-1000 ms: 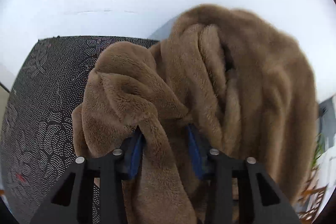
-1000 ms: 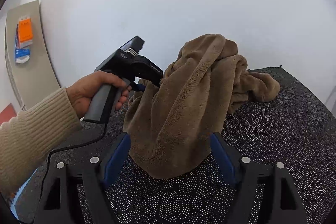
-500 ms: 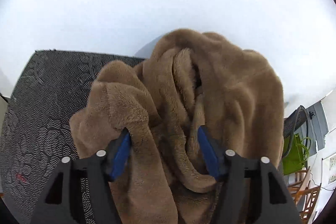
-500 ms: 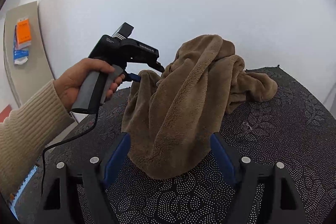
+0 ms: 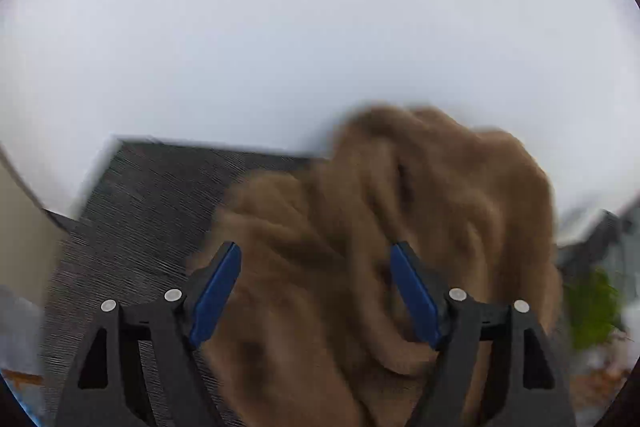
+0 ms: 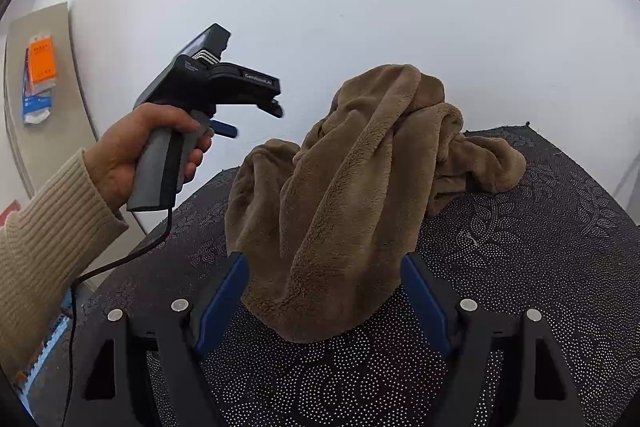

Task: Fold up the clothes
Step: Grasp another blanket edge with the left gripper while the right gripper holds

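Brown fleece garment sits in a crumpled, standing heap on the dark dotted tablecloth, centre of the right wrist view, one lobe trailing toward the right edge of the frame; nothing is folded yet. Just changed: a second ago the left gripper was pinched on a fold of the fleece, now its jaws are opening, blue pads spread wide, and the fold has dropped out from between them. In the left wrist view, which is motion-blurred, the fleece fills the lower centre and right, seen past and between the fingers, but no pad presses on it. In the right wrist view the left gripper is held up at upper left of the pile, clear of the cloth, with a hand in a beige ribbed sleeve on its grip and a cable hanging down. Meaning for the task: probably a release and regrasp, the pile is free on the table and a better edge or corner needs finding before any fold starts. Right gripper has its jaws wide at the bottom of its frame, straddling the near hanging lobe of the garment, pads apart from the fleece on both sides, holding nothing. White wall behind, a poster at upper left edge.
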### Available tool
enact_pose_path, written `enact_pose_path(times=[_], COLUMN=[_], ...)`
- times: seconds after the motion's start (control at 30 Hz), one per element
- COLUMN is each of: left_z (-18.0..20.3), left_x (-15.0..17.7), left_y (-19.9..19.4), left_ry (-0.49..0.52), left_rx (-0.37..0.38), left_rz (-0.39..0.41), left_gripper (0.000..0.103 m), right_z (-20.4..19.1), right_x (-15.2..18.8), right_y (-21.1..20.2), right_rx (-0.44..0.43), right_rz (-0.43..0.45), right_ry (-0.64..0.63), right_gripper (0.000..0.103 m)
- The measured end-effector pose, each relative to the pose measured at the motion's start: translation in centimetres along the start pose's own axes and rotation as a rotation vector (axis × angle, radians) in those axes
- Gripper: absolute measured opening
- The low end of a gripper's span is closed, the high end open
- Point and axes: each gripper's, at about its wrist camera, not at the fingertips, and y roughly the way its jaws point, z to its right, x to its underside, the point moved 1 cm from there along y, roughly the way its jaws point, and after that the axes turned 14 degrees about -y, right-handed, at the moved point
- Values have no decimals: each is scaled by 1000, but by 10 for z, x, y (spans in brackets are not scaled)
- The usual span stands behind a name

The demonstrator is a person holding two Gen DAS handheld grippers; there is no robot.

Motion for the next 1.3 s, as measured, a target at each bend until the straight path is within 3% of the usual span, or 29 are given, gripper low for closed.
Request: enact_pose_path(times=[0.03,0.07,0.1,0.13,0.17,0.33,0.4,0.47,0.57,0.73,0.8,0.87,0.93,1.07,1.17,1.3], left_z=[4,9,14,17,20,13,8,2,-6,-9,-8,-13,-18,-40,-56,-83], left_x=[3,6,9,13,17,14,10,7,6,3,2,1,1,1,13,27], left_y=[10,19,29,40,52,87,94,97,102,106,108,110,112,85,38,-37], left_ry=[14,41,68,84,100,69,31,-12,-61,-72,-53,-55,-56,-112,-122,-167], left_rx=[17,4,-10,-27,-45,-140,-160,-146,-105,-100,-143,-170,-197,-173,-137,-36], left_rz=[-37,-61,-84,-115,-146,-192,-208,-225,-261,-256,-237,-221,-204,-102,40,225], left_gripper=[81,73,60,29,18,19,24,43,62,68,61,32,12,12,11,11], right_z=[0,-1,-2,-2,-2,-3,-5,-7,-8,-10,-9,-8,-7,-6,-4,0], right_x=[0,-1,-1,-2,-2,-3,-4,-5,-5,-5,-4,-4,-5,-5,-5,-6], right_y=[0,-1,-1,-2,-3,-5,-7,-7,-7,-8,-8,-8,-8,-11,-16,-24], right_rx=[1,1,2,1,1,-3,-4,-5,-2,0,0,1,3,24,69,142], right_rz=[-1,0,1,2,2,3,4,5,8,7,7,6,8,21,44,79], right_ry=[0,0,0,1,4,7,2,-5,-13,-16,-13,-10,-8,-8,2,4], right_gripper=[80,80,80,80,80,80,80,80,80,80,80,80,80,80,80,80])
